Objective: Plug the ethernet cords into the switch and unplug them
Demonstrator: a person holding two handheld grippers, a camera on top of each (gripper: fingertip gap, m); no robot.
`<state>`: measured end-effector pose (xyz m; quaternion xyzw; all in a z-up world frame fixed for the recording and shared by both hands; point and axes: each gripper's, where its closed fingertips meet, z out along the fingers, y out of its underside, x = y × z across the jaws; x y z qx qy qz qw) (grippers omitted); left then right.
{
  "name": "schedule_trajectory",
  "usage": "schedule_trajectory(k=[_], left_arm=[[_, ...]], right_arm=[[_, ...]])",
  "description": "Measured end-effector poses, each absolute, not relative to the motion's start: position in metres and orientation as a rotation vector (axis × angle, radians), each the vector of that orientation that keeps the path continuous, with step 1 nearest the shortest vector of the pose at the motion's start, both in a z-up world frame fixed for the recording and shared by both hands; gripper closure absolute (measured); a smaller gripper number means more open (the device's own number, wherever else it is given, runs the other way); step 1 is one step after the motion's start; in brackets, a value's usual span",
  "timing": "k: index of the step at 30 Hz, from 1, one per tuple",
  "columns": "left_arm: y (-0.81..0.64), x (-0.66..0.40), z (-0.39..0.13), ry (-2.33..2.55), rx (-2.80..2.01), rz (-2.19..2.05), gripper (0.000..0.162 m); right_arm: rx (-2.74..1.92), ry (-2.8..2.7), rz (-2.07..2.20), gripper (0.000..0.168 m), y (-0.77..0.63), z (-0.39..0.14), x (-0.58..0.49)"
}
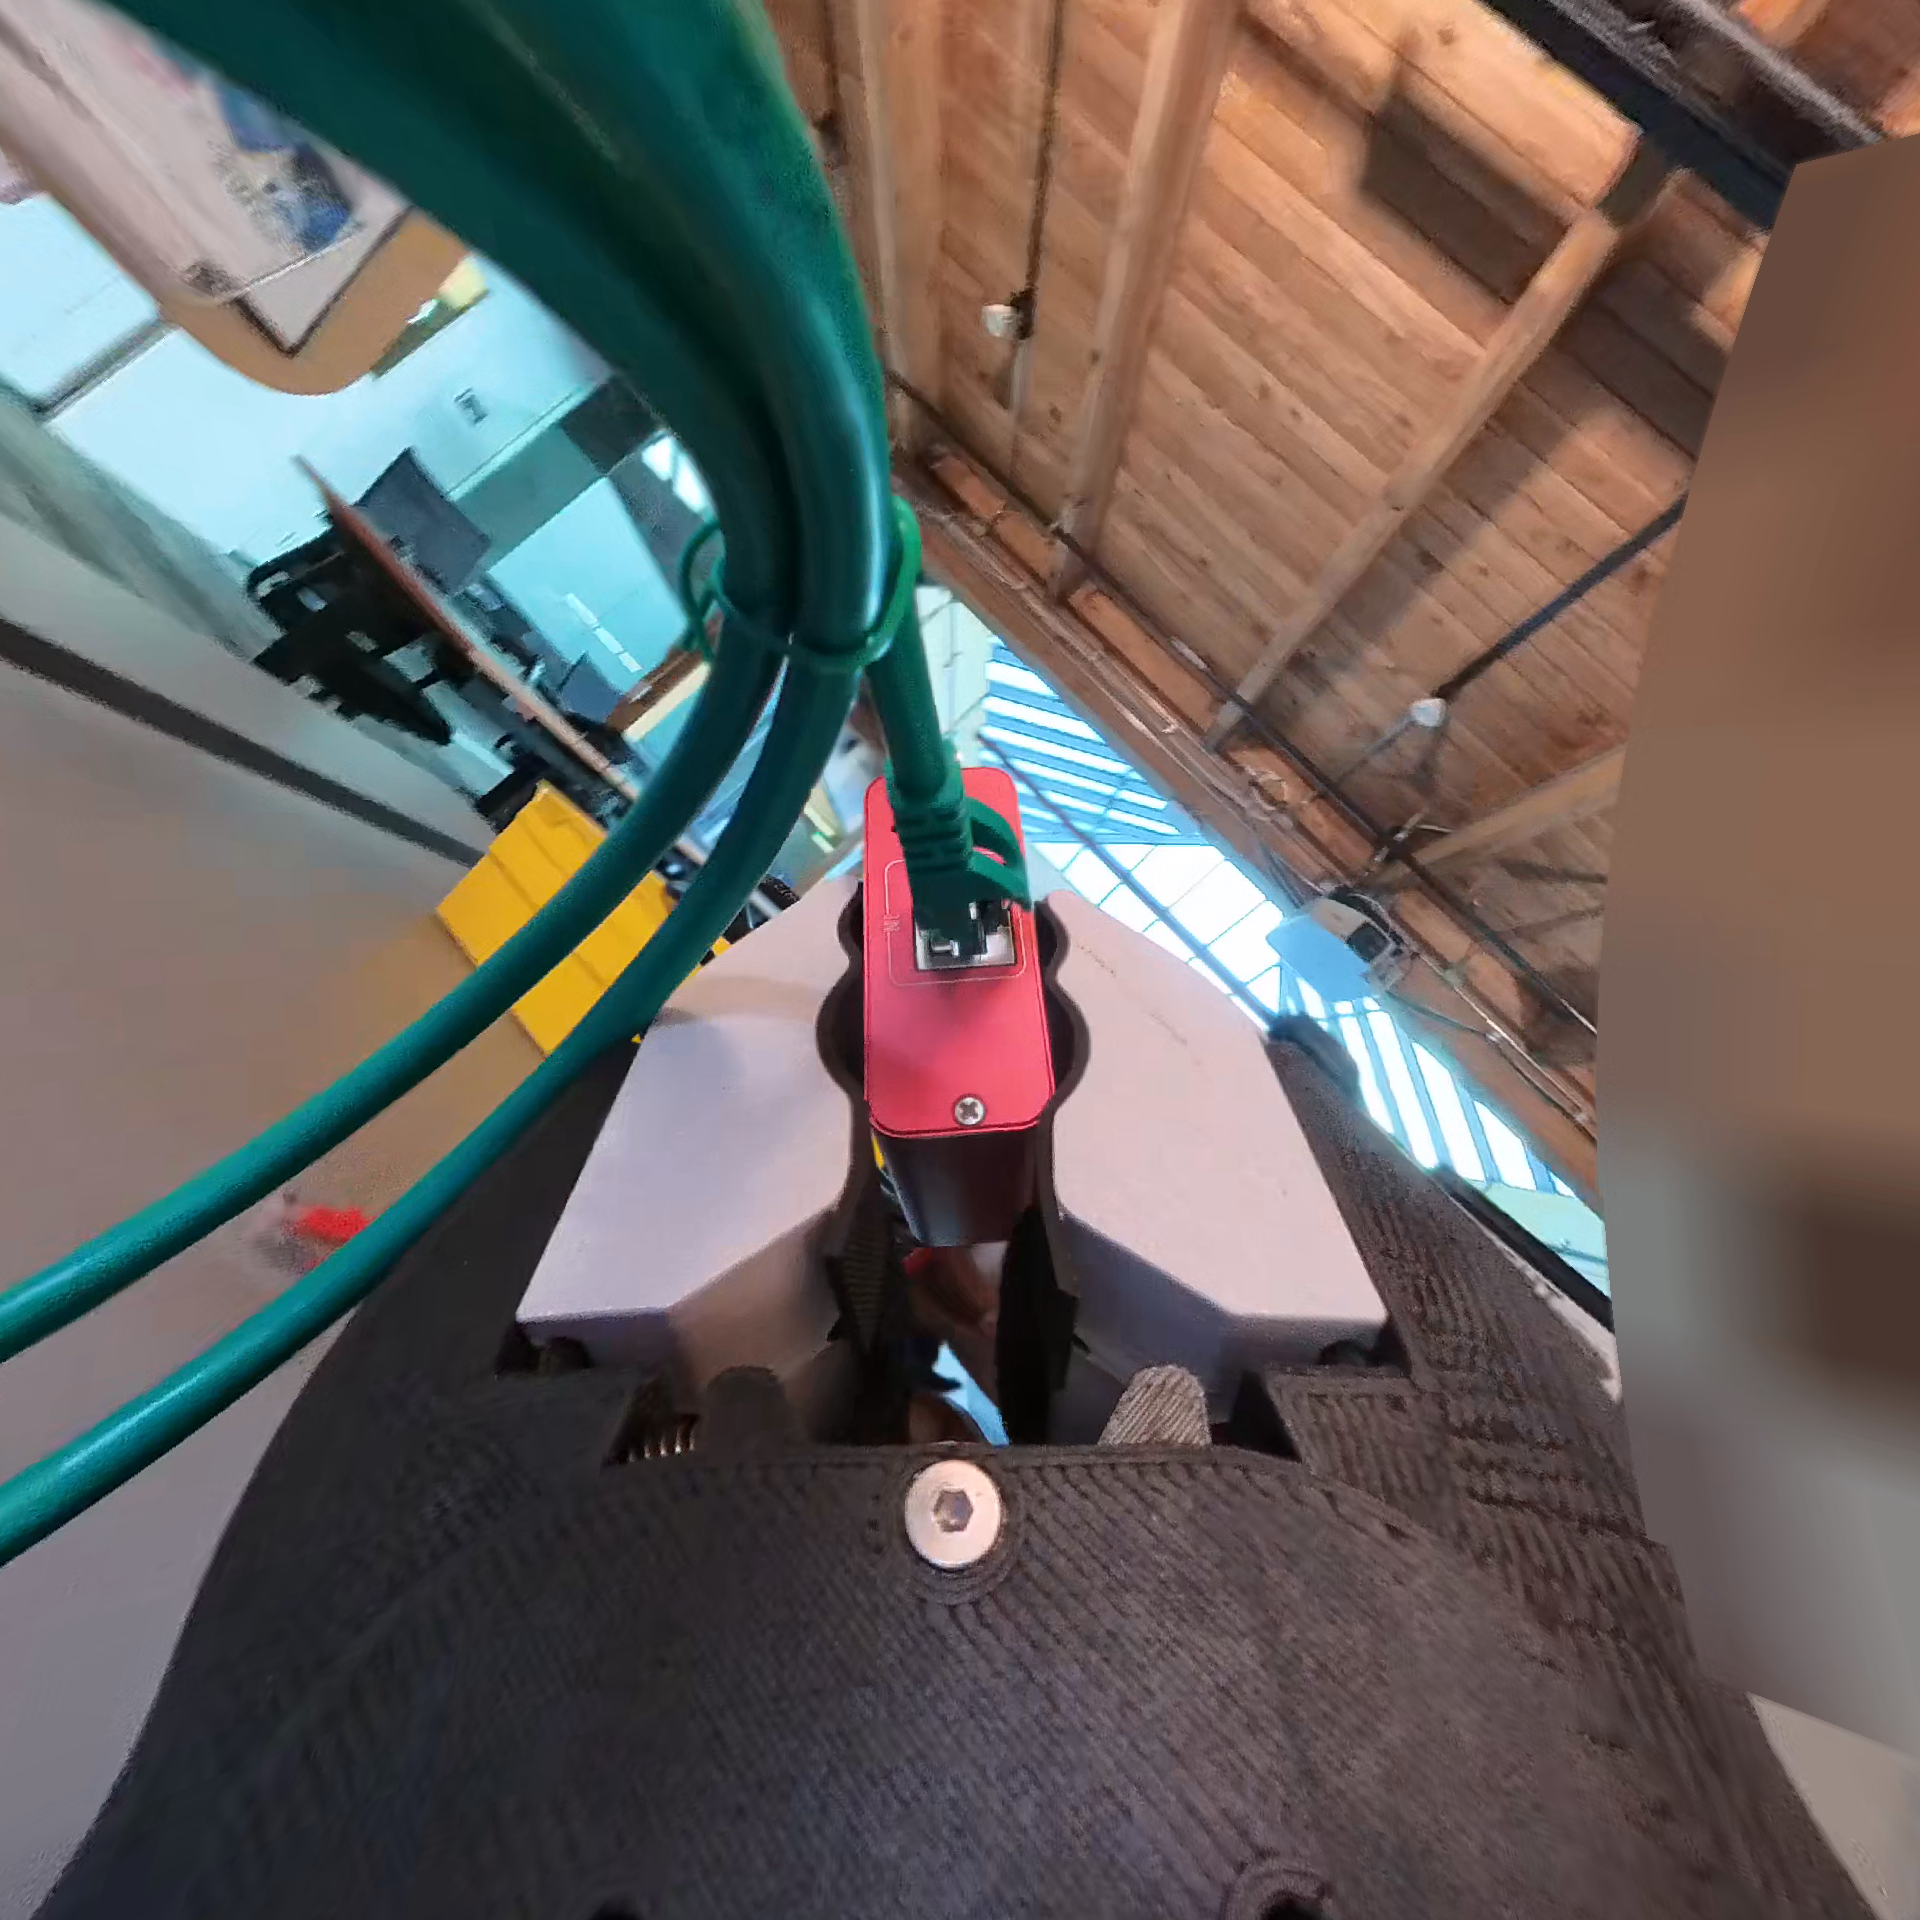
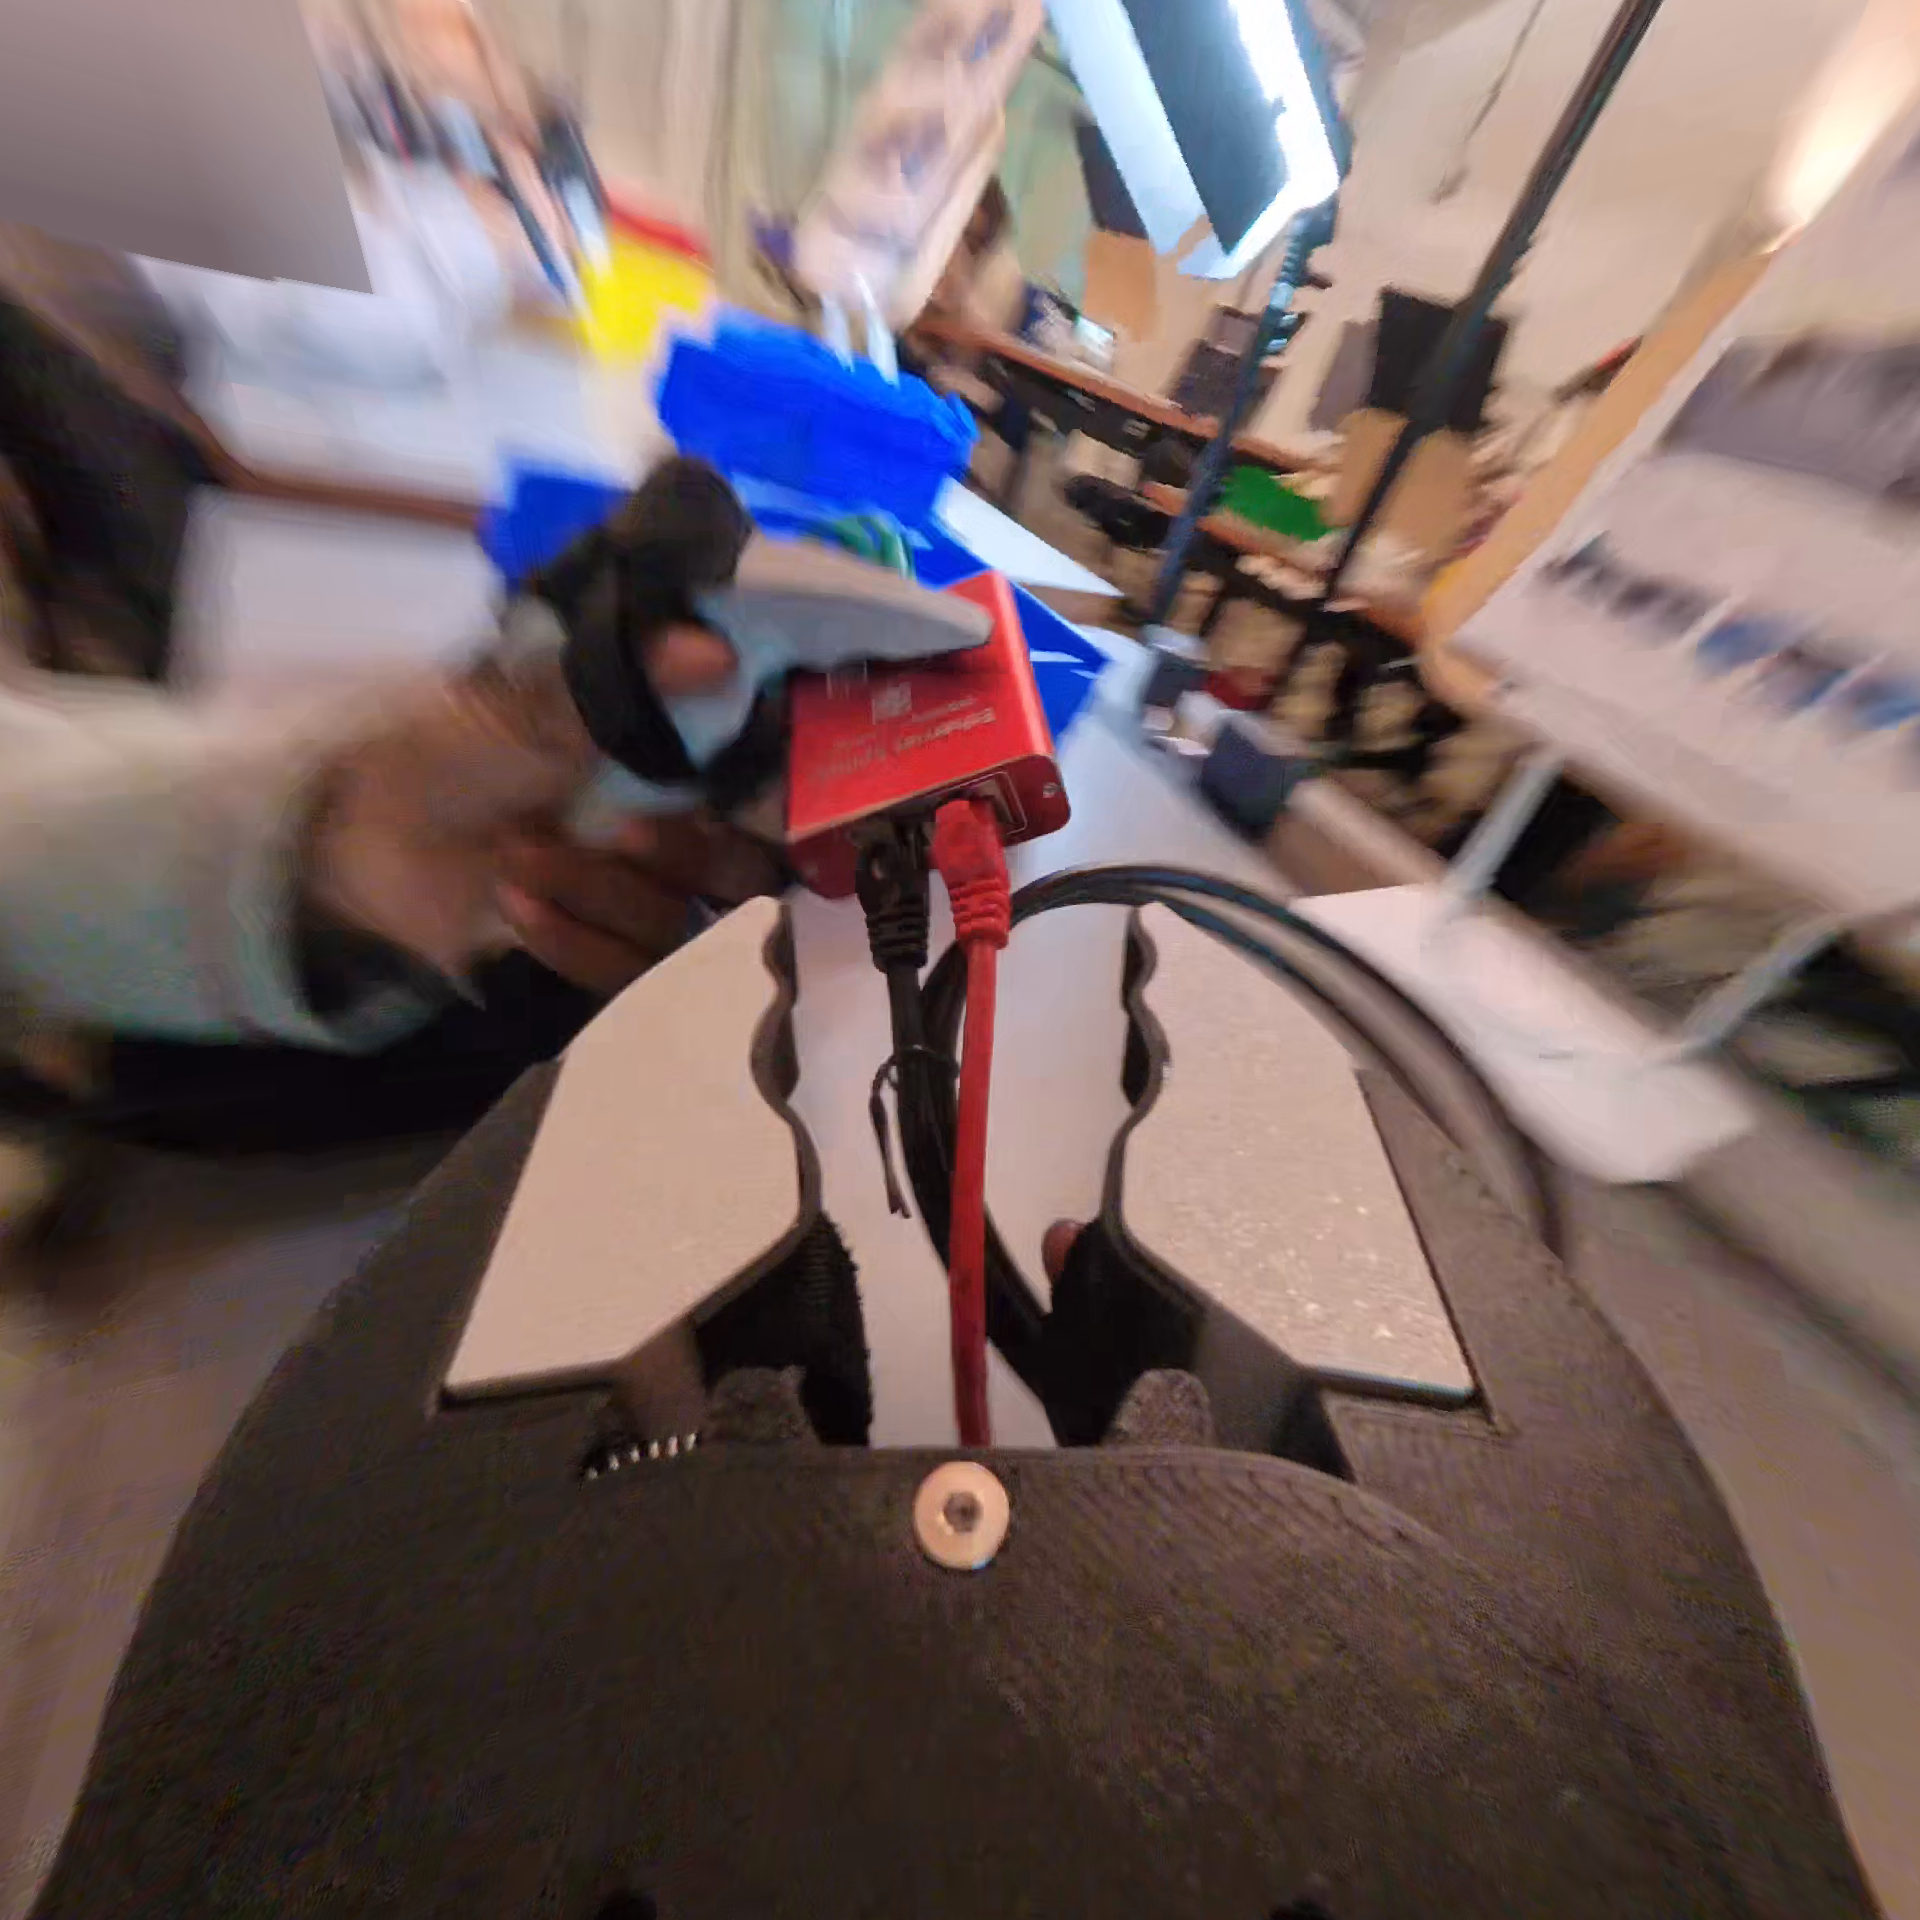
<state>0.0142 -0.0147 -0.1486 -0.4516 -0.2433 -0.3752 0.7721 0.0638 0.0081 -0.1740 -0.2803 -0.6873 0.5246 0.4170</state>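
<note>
My left gripper (image 1: pixel 951 925) is shut on the small red switch (image 1: pixel 956 1049) and holds it up in the air. A green ethernet cord (image 1: pixel 914 727) is plugged into the switch's end port, and its coils, bound with a green tie, arc off to the left. In the right wrist view the switch (image 2: pixel 914 727) hangs in the left gripper (image 2: pixel 842 618), with a black cord (image 2: pixel 899 935) and a red cord (image 2: pixel 971 1143) plugged into its near end. My right gripper (image 2: pixel 956 920) is open. Both cords run between its fingers, and I cannot tell whether the pads touch them.
A person's sleeve and hand (image 2: pixel 208 810) hold the left gripper. A blue bin (image 2: pixel 810 416) and a white table (image 2: pixel 1455 987) lie behind the switch. A yellow bin (image 1: pixel 540 904) sits below left. A wooden ceiling (image 1: pixel 1299 364) is overhead. The background is motion-blurred.
</note>
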Motion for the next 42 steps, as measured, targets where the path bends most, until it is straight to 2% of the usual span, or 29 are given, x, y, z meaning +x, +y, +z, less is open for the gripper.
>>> schedule_trajectory(k=[1,2,4,5,8,12,18,21,27,29,42], left_arm=[[-0.018,0.016,-0.146,-0.491,-0.953,-0.820,0.132],[-0.020,0.018,-0.145,-0.460,-0.931,-0.828,0.133],[-0.022,0.024,-0.147,-0.409,-0.930,-0.817,0.133],[-0.021,0.027,-0.149,-0.389,-0.944,-0.803,0.132],[-0.020,0.039,-0.149,-0.323,-0.955,-0.788,0.133],[-0.023,0.048,-0.143,-0.241,-0.945,-0.781,0.132],[-0.020,0.049,-0.148,-0.253,-0.957,-0.783,0.132],[-0.019,0.047,-0.150,-0.273,-0.964,-0.777,0.132],[-0.020,0.051,-0.147,-0.238,-0.955,-0.735,0.132],[-0.018,0.051,-0.148,-0.227,-0.976,-0.685,0.132],[-0.026,0.047,-0.143,-0.211,-0.930,-0.642,0.132]], right_arm=[[-0.826,-1.690,1.549,0.100,0.011,-0.166,0.068],[-0.941,-1.624,1.770,0.103,0.015,-0.157,0.071],[-1.029,-1.520,2.096,0.118,0.017,-0.145,0.078],[-1.072,-1.511,2.119,0.123,0.018,-0.148,0.076],[-1.067,-1.698,2.002,0.132,0.003,-0.169,0.076],[-1.082,-1.755,2.056,0.145,-0.005,-0.174,0.078],[-1.113,-1.778,2.105,0.139,-0.009,-0.183,0.077],[-1.086,-1.778,2.085,0.146,-0.010,-0.184,0.076],[-1.089,-1.762,2.133,0.149,-0.010,-0.181,0.076],[-1.094,-1.750,2.134,0.155,-0.009,-0.182,0.076],[-1.014,-1.669,1.893,0.157,-0.003,-0.181,0.074]])
